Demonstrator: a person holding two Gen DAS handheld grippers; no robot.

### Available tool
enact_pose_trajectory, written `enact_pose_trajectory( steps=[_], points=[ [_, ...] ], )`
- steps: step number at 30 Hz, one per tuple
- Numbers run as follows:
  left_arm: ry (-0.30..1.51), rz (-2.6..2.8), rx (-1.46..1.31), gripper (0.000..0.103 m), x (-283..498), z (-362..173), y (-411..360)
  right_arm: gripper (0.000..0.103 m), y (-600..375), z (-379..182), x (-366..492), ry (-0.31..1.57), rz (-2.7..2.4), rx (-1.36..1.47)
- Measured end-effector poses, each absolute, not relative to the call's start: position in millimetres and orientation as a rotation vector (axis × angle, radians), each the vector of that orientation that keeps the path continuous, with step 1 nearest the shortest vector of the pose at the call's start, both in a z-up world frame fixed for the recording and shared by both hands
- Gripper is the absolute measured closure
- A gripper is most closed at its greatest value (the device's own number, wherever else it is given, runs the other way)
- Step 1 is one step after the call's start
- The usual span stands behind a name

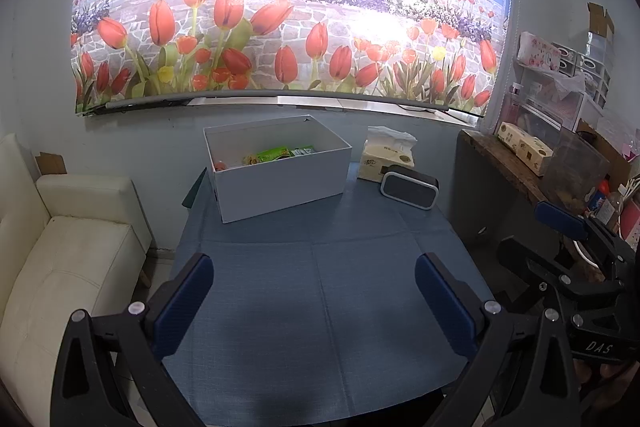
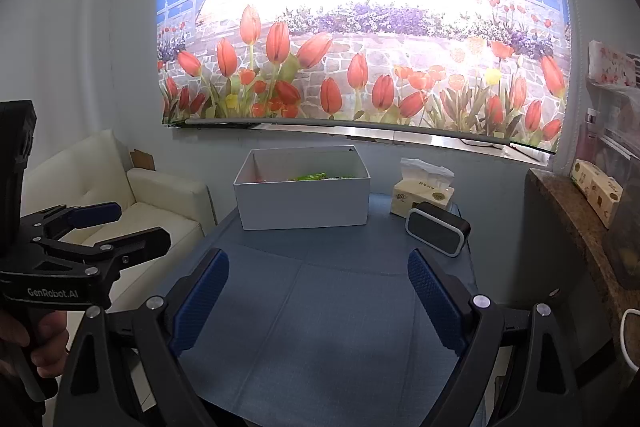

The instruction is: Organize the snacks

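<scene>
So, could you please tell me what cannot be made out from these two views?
- Most snacks in the white box: both views, hidden by its walls; only green packets peek out.
- Packet print: too small.
- Table near edge: both views, covered by the fingers.
- Scene in the upper tulip blind: overexposed.

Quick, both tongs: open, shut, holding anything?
Left tongs: open, holding nothing, above the blue tablecloth.
Right tongs: open, holding nothing.

My left camera looks from the table's (image 1: 320,307) near edge toward the white box (image 1: 280,183) at the far edge. My right camera sits alongside, facing likewise. Both share box, table and tulip blind (image 2: 360,67).
</scene>
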State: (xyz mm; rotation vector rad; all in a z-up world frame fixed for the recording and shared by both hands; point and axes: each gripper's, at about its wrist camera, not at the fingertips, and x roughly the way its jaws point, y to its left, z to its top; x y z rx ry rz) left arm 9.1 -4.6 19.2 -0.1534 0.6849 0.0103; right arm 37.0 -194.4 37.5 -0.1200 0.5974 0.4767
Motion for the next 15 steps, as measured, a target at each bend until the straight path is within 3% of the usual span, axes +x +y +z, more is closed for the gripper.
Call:
enact_pose_trajectory(
  steps=[15],
  points=[
    [0.667,-0.003,-0.151,0.000,8.0,21.0,-8.1,0.009,-195.8,38.0,36.6,0.597,0.482,-0.116]
  ],
)
